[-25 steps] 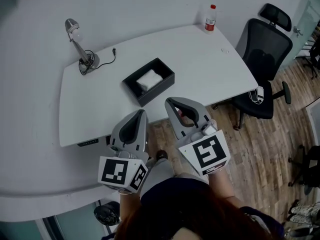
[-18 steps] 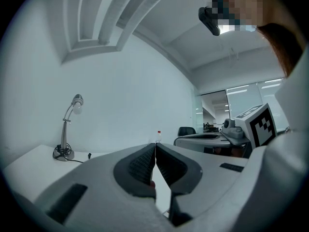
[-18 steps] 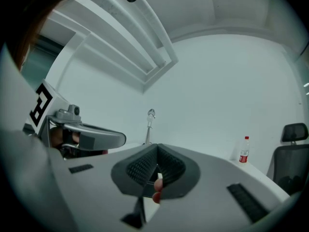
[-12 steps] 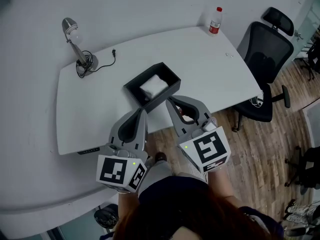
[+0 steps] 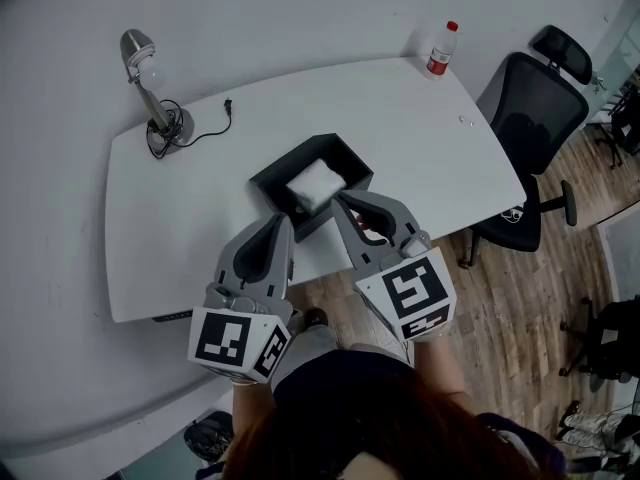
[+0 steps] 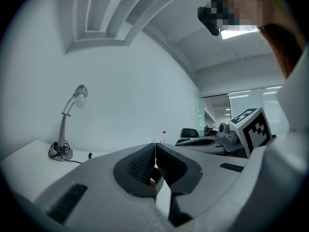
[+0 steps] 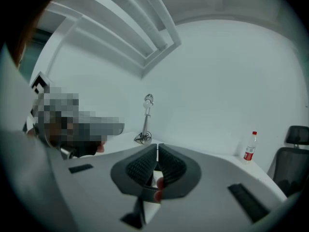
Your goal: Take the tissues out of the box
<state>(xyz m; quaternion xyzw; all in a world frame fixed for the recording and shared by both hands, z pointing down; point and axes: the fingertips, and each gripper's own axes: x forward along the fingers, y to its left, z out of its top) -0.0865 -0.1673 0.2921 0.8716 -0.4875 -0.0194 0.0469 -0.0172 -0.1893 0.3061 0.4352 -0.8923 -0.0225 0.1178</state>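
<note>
A black open box (image 5: pixel 290 158) stands on the white table (image 5: pixel 420 138), with a white stack of tissues (image 5: pixel 316 183) inside it. My left gripper (image 5: pixel 283 221) hovers at the table's near edge, just short of the box's near corner, its jaws closed with nothing between them. My right gripper (image 5: pixel 340 201) reaches over the box's near wall beside the tissues, also shut and empty. In the left gripper view the left gripper (image 6: pixel 155 146) shows its tips meeting. The right gripper view shows the right gripper (image 7: pixel 157 146) with its tips together too.
A desk lamp (image 5: pixel 150 88) with its cable (image 5: pixel 215 123) stands at the table's far left. A red-capped bottle (image 5: pixel 441 50) is at the far right corner. A black office chair (image 5: pixel 530 108) stands on the wooden floor to the right.
Both grippers have moved forward toward the box. The right one now reaches the box's near wall, and the left one has come up over the table's edge. Both stayed shut.
</note>
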